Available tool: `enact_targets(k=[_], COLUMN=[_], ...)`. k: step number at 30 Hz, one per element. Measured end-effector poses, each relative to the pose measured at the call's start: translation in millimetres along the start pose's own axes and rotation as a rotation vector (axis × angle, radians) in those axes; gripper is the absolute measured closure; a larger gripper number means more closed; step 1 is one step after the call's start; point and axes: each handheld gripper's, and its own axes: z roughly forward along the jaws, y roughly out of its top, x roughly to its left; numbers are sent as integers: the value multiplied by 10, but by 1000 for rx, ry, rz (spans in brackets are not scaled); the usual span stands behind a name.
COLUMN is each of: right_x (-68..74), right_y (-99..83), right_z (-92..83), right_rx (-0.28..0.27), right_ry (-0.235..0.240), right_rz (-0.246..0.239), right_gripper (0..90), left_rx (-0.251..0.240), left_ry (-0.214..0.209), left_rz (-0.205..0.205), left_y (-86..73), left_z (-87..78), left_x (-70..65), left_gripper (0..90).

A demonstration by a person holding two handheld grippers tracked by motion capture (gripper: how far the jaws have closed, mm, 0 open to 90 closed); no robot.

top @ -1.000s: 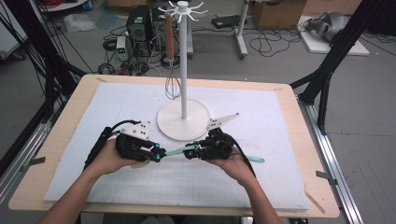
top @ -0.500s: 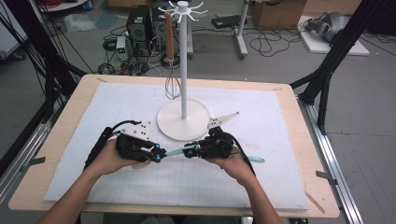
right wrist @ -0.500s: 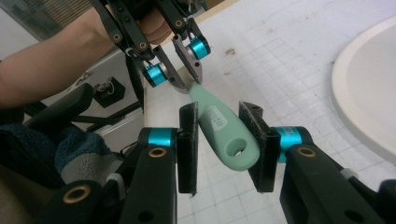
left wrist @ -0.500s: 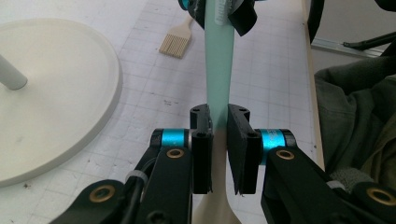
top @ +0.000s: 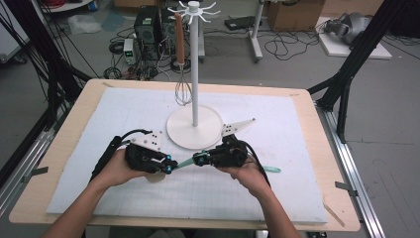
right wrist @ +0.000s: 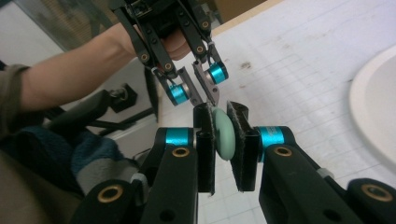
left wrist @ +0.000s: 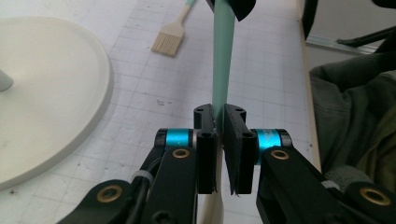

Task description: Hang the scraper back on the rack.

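Presently a mint spatula is held level above the surface, between both grippers: the left gripper is clamped on its flat handle, and the right gripper, whose jaws have just been closing, is clamped on its rounded end. Before either grip is loosened, the other should be kept firm so nothing is dropped near the stand.

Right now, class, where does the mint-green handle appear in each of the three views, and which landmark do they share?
High view: mint-green handle low centre, bridging left gripper and right gripper.
Left gripper view: handle rises from the shut jaws to the top edge.
Right gripper view: handle at centre, pinched end-on; these jaws have just been closing on it.
Shared landmark: white round stand base.
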Motion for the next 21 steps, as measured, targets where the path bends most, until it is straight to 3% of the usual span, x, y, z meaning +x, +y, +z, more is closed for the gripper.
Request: enact_targets(k=[10,17,21], right_x=[50,102,113], right_y=[43,107,131], right_z=[-9,-4,8], right_rx=[-2,-3,3], right_ry=[-11,-2,0], right_rz=[-44,-71,-75], right_gripper=[823,821,820], left_rx=[1,5,4], left_ry=[-40,-50,-64], left_rz=[-34,-40,-32], left_y=[16,35,48], left_z=[30,60,65], left_x=[23,30,27], left_gripper=[723,738,816])
